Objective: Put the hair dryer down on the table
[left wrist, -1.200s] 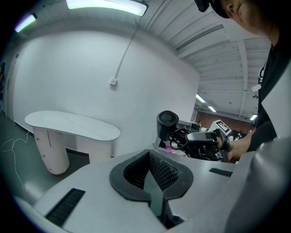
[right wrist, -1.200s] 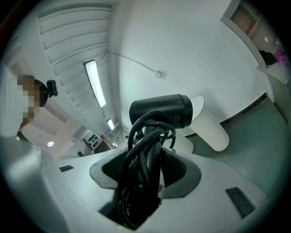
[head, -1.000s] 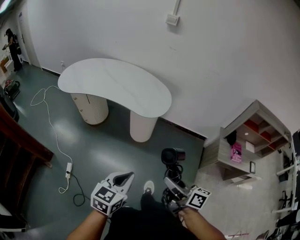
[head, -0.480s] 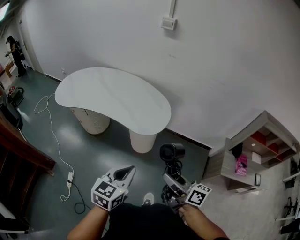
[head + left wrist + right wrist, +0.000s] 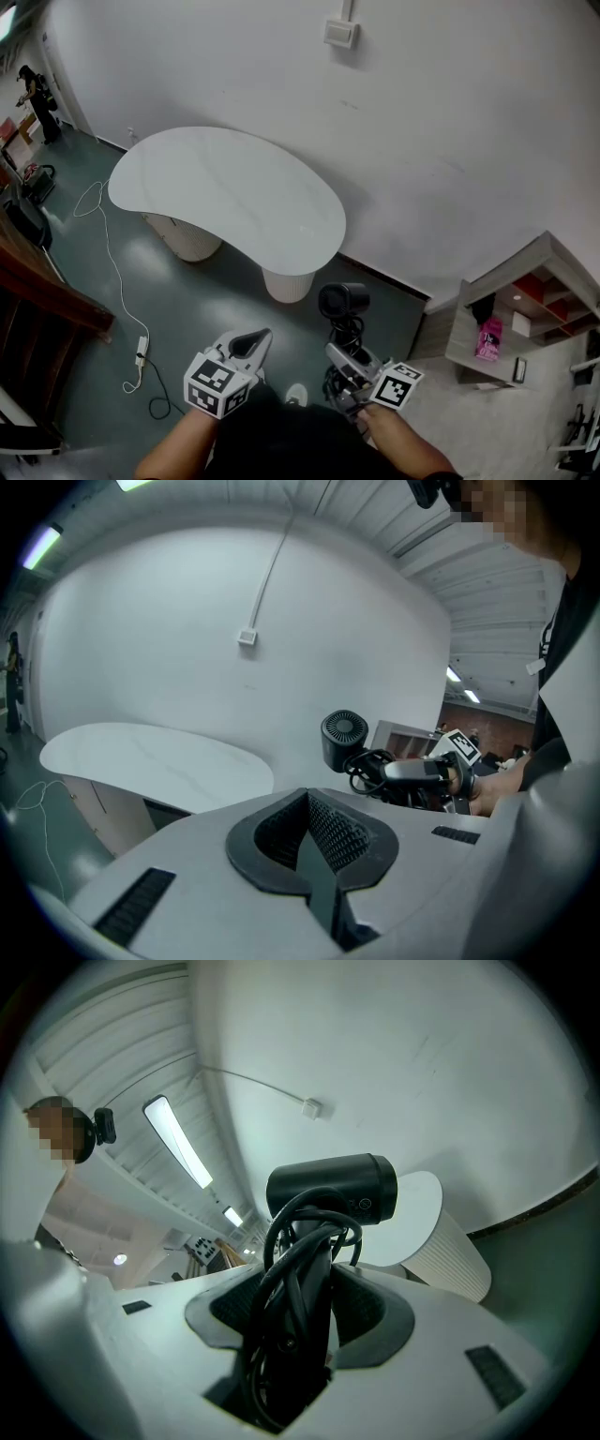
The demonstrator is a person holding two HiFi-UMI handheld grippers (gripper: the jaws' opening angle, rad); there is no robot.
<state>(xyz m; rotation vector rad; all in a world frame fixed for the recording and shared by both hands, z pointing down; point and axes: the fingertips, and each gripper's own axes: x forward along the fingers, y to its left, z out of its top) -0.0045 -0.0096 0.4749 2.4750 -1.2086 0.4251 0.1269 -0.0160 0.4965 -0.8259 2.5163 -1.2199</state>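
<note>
Right gripper point(image 5: 343, 364) pinches the hair dryer point(image 5: 343, 302) by its cord-wrapped handle, head up, in the air close to the person. Left gripper point(image 5: 249, 345) is pressed together, empty. Likely the carry step: next it must reach the table point(image 5: 225, 192), well ahead, then lower. Count: two grippers, one hair dryer, one table.

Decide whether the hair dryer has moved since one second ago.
Yes. The hair dryer, held in the right gripper, has come closer to the white table.

The hair dryer point(image 5: 330, 1192) has its handle mostly hidden under its coiled cord point(image 5: 286, 1288).
</note>
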